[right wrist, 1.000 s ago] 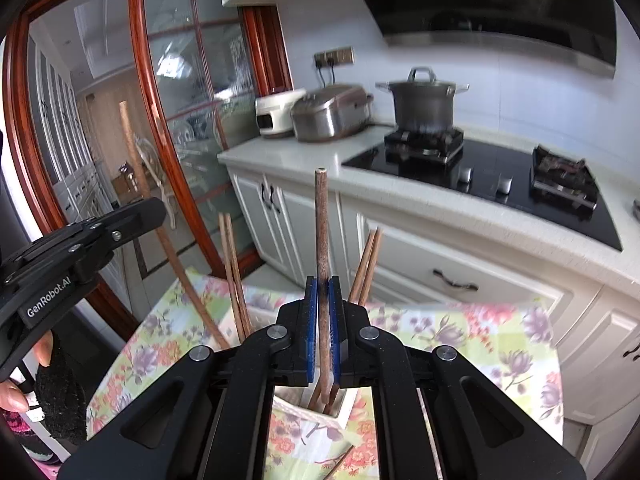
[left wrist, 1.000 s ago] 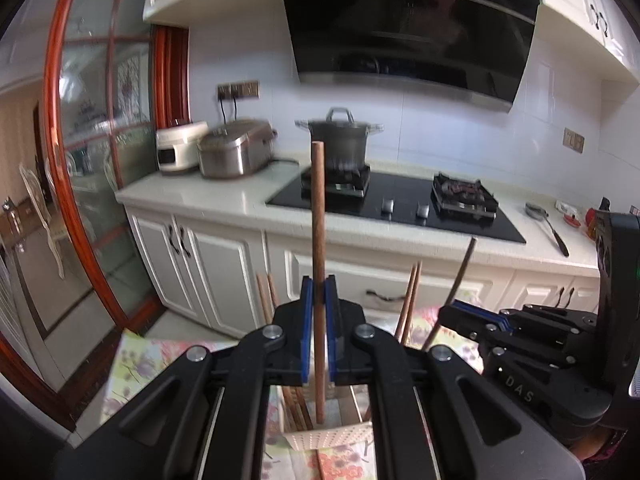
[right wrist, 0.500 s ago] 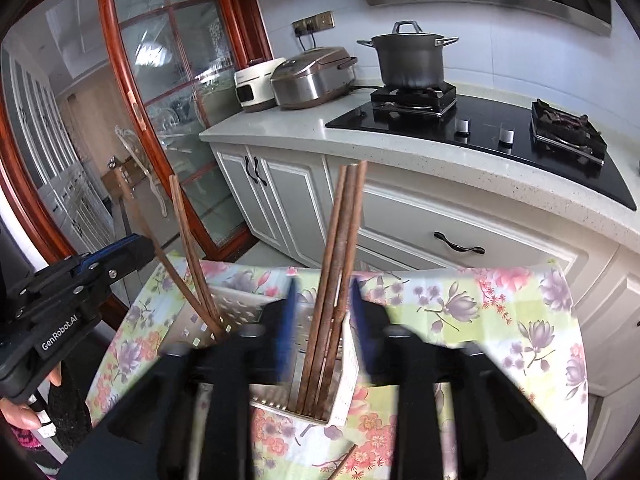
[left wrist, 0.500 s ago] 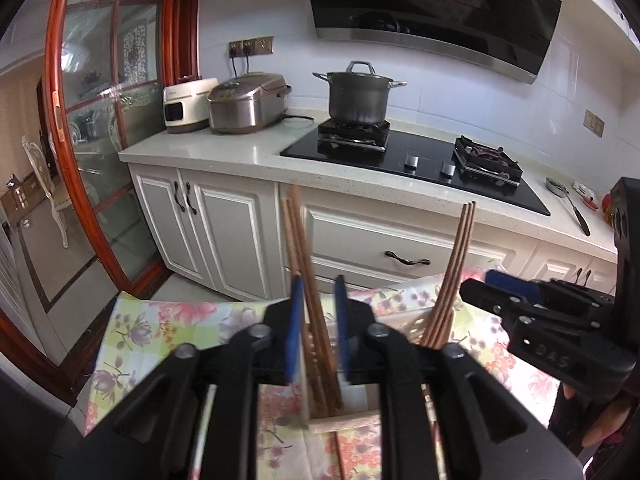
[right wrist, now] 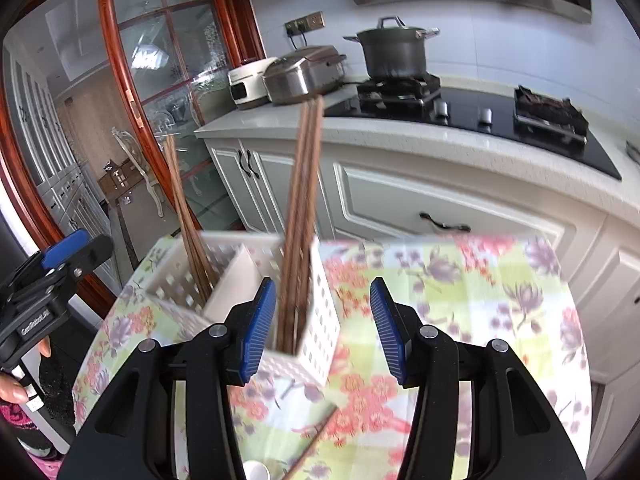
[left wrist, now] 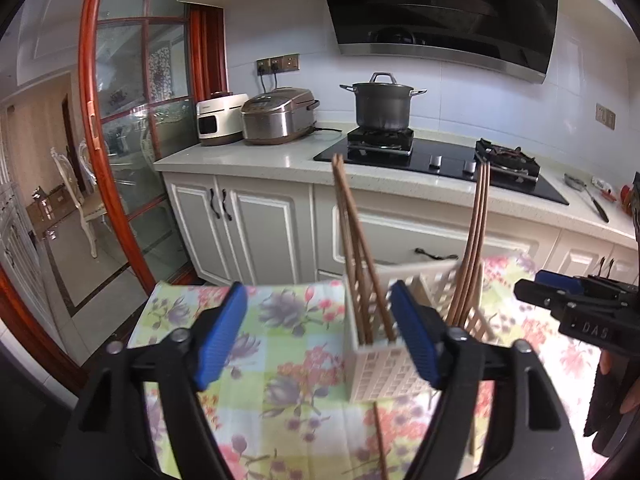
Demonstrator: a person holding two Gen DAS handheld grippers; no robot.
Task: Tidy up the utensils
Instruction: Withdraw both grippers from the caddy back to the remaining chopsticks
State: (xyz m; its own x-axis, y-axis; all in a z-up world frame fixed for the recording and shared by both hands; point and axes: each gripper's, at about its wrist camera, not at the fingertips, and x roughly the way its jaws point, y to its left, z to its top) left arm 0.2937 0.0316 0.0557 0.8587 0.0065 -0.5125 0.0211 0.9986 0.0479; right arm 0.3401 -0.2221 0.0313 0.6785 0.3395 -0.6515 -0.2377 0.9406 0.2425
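Left wrist view: left gripper (left wrist: 316, 336), black w/ blue ribbed pads, is spread wide and holds nothing. Its right pad sits in front of the white perforated plastic utensil caddy (left wrist: 380, 368), which stands on the floral-print tablecloth (left wrist: 280, 344). The caddy has 2 compartments. The left one holds a bundle of brown wooden chopsticks (left wrist: 356, 252) leaning left. The right one holds a second chopstick bundle (left wrist: 474, 240), upright w/ a slight bend. One loose chopstick (left wrist: 378, 436) lies flat on the cloth in front of the caddy. The right gripper (left wrist: 576, 304) comes in from the right edge, near the caddy but apart from it; can't tell its jaw gap from this angle. Behind: white kitchen counter (left wrist: 260, 160) w/ a steel rice cooker (left wrist: 278, 120) and a dark lidded pot (left wrist: 382, 104) on the black hob.

Right wrist view: right gripper (right wrist: 324, 332) is also spread wide, nothing between the pads. The caddy (right wrist: 316, 320) is just ahead, its near corner between the open fingers. The near compartment's chopsticks (right wrist: 302, 208) stand almost upright; the far compartment's bundle (right wrist: 184, 220) leans left. The left gripper (right wrist: 60, 264) shows at the left edge, beside the caddy, not touching. Part of a loose chopstick (right wrist: 316, 440) lies on the cloth (right wrist: 460, 304) low in frame, blurred.
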